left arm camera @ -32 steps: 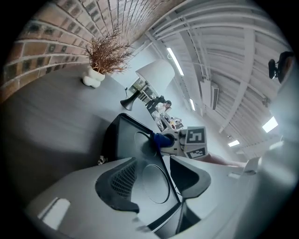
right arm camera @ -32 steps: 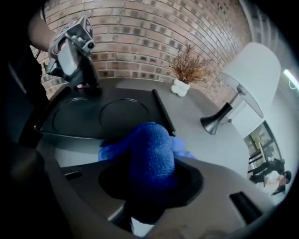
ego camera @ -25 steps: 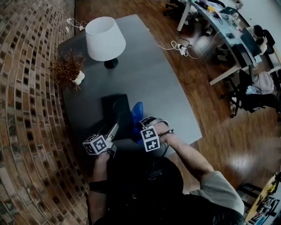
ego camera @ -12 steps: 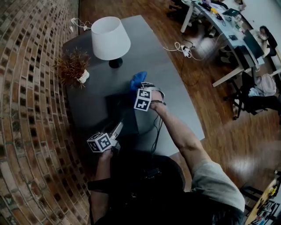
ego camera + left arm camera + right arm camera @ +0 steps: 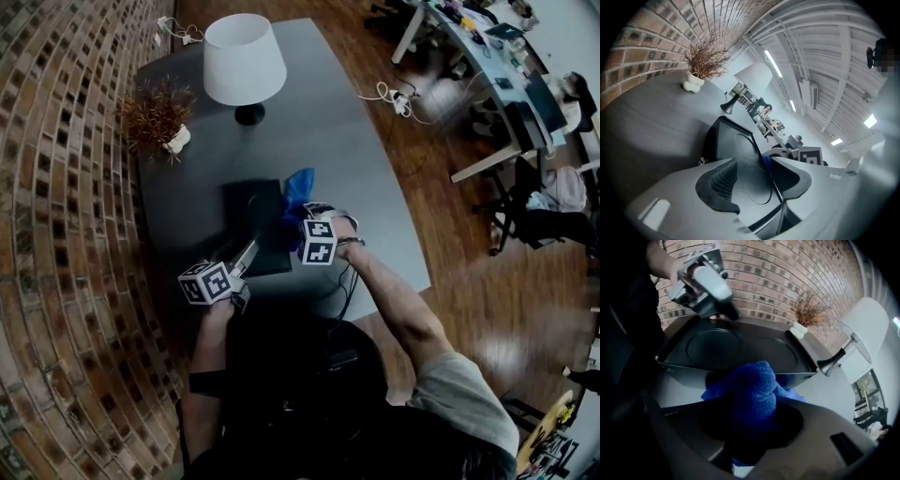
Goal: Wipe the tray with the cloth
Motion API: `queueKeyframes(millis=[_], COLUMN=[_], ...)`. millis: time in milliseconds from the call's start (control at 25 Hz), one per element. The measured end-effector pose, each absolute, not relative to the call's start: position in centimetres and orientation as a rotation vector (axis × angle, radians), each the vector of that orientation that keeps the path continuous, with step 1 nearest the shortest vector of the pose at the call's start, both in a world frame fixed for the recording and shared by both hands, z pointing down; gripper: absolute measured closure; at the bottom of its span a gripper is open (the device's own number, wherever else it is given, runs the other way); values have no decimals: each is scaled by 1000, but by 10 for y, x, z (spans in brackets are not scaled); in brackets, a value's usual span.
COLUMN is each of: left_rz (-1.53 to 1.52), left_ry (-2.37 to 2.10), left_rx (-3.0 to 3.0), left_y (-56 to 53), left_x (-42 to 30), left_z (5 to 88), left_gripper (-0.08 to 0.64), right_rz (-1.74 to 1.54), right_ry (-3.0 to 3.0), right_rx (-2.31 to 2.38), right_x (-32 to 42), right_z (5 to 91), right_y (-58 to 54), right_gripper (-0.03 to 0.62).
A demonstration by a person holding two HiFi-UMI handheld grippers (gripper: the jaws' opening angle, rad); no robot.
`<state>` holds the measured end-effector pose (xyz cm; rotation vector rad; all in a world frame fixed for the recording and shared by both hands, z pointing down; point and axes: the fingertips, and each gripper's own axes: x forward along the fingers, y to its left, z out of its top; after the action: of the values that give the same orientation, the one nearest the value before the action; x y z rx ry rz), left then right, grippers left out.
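Observation:
The black tray [image 5: 251,208] with two round recesses lies on the dark grey table. My left gripper [image 5: 249,253] comes in from the near side and is shut on the tray's near rim; in the left gripper view the tray [image 5: 736,143] runs between its jaws [image 5: 754,180]. My right gripper [image 5: 296,221] is shut on the bunched blue cloth [image 5: 298,189]. The cloth [image 5: 752,397] fills the jaws and hangs at the tray's right rim [image 5: 740,376], just outside the tray [image 5: 736,350]. The left gripper [image 5: 727,314] shows across the tray.
A white-shaded lamp [image 5: 244,61] and a dried plant in a white pot [image 5: 155,117] stand at the table's far end. A brick wall [image 5: 56,234] runs along the left. The table's right edge [image 5: 394,216] drops to a wooden floor with cables and office desks.
The right gripper carried the cloth away from me along the tray's right side, then back toward me some way. The left gripper kept its hold and place.

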<state>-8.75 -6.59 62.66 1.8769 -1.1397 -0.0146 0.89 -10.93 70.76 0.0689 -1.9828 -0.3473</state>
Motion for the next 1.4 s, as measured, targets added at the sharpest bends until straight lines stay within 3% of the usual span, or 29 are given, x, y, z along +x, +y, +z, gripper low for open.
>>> queueKeyframes(millis=[640, 1040, 1240, 1400], left_rz=[-65, -92, -125, -213], left_ry=[-1139, -1057, -869, -872], left_rx=[1907, 1706, 1702, 1664], left_y=[-54, 66, 56, 41], left_x=[-87, -115, -82, -68], left_z=[616, 637, 652, 653], left_gripper=[334, 334, 334, 333], right_rz=[-340, -39, -163, -261], right_ry=[-1986, -2264, -2207, -2122], right_rx=[-316, 345, 550, 427], right_x=[43, 65, 15, -50], right_z=[683, 605, 586, 606], right_y=[58, -131, -221, -262], right_gripper=[437, 437, 436, 436])
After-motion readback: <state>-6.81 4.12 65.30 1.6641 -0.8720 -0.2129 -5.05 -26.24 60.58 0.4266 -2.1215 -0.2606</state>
